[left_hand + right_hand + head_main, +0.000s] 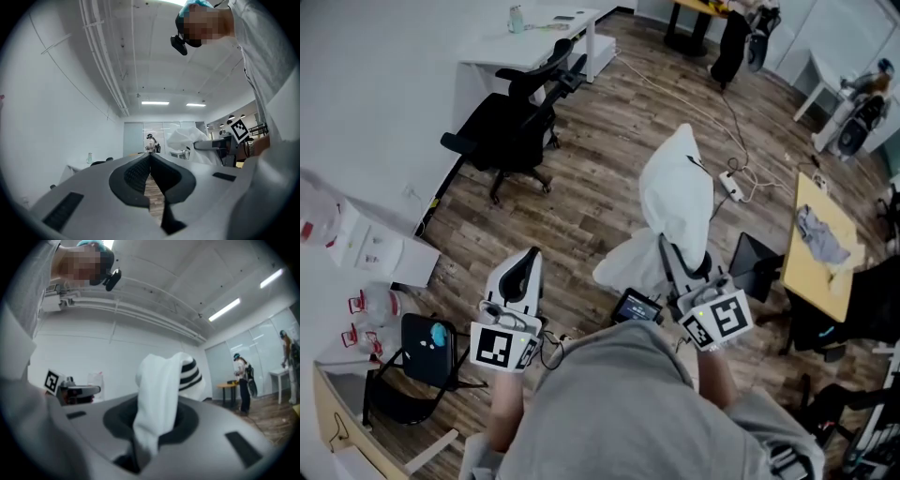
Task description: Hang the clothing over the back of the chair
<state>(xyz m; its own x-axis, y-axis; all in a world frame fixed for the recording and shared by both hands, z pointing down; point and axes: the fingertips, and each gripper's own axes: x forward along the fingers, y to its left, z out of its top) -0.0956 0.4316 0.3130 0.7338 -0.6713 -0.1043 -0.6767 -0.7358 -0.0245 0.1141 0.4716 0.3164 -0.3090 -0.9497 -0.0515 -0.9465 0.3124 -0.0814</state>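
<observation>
we're pinching the white black-striped cloth garment [159, 394] in the right gripper [682, 272], well apart from the black office chair [511, 131]. left gripper [150, 161] is sitting closed, empty, so one bunched pinch is probably risking a slip.

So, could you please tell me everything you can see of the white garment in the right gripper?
The white garment looks like soft, thin fabric, with black stripes on one part. It is bunched, and the jaws of the right gripper are shut on a fold of it. The rest drapes beyond them in loose folds, held in the air above the wooden floor.
</observation>
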